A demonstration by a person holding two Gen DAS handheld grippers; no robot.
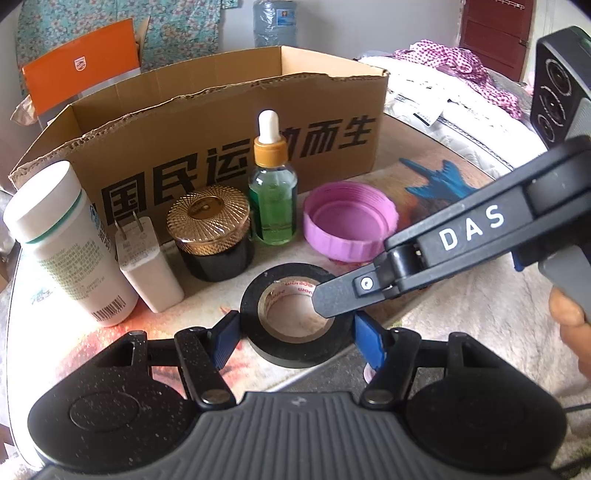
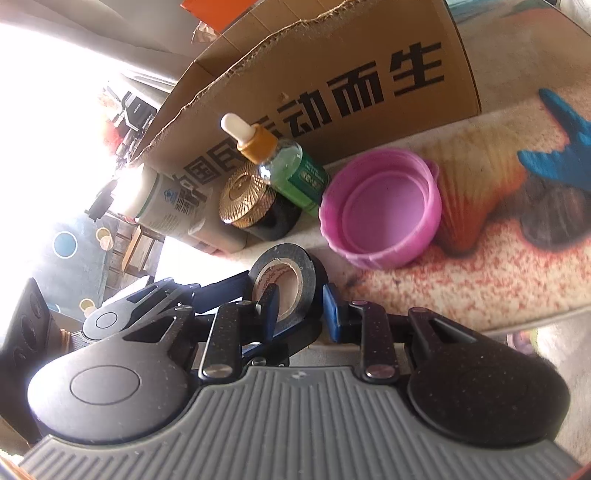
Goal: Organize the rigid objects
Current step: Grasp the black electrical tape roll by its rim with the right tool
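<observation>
A black roll of tape [image 1: 295, 314] lies flat on the table, also in the right wrist view [image 2: 286, 286]. My left gripper [image 1: 297, 338] straddles the roll, its blue pads [image 1: 225, 338] at both outer sides. My right gripper [image 2: 299, 310] comes in from the right with one finger inside the roll's hole and one outside its wall; its arm [image 1: 461, 236] crosses the left wrist view. Behind stand a white bottle [image 1: 62, 240], a white plug adapter [image 1: 146, 258], a gold-lidded black jar [image 1: 210, 236], a green dropper bottle [image 1: 272, 184] and a pink lid [image 1: 351, 225].
An open cardboard box [image 1: 236, 122] with black print stands behind the row of objects. An orange box [image 1: 81, 66] and a water jug [image 1: 275, 22] are farther back. The table has a patterned cloth [image 2: 480, 266]; its front edge is close to the grippers.
</observation>
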